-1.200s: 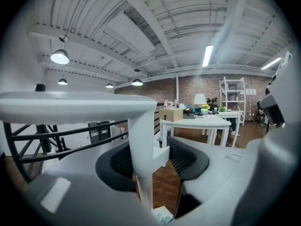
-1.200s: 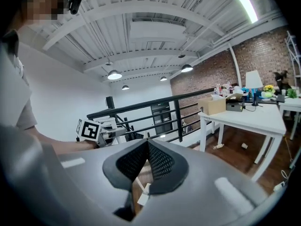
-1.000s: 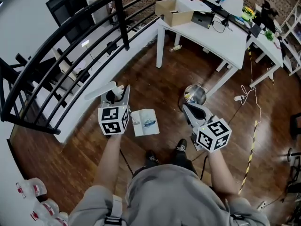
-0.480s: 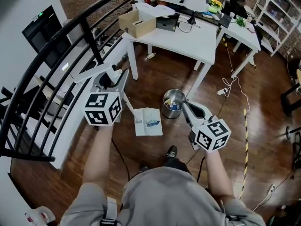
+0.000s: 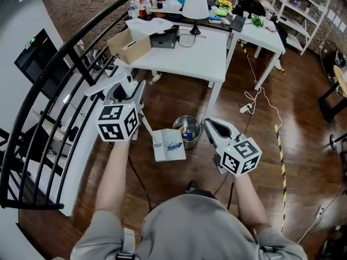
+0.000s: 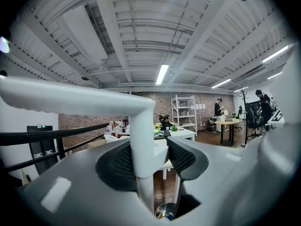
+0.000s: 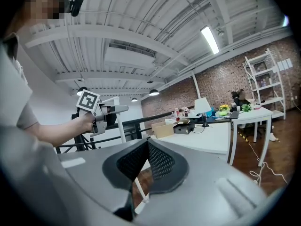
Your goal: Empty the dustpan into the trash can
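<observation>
- The left tool (image 5: 127,90) is seen clamped on the upright white shaft (image 6: 141,168) of a long-handled dustpan (image 5: 169,145). The bar-shaped grip (image 5: 105,86) juts out above its jaws toward the left.
- The dustpan's tray is held low over the wooden floor (image 5: 162,96), in front of the person (image 5: 195,226). It sits just left of the trash can (image 5: 187,124), and a small blue scrap (image 5: 173,143) is carried on it. Whether tray and can touch cannot be made out.
- The trash can, a round metal pail with a few bits of litter inside, is placed on the floor between the two tools, at the near side of a white surface (image 5: 184,53).
- The right tool (image 5: 211,124) is held level at the right of the trash can. Its jaws are brought together at the tips, with nothing gripped between them.
- A cardboard box (image 5: 129,46) and a white lamp (image 5: 195,7) are set on the surface, and a black railing (image 5: 65,75) is seen along the left.
</observation>
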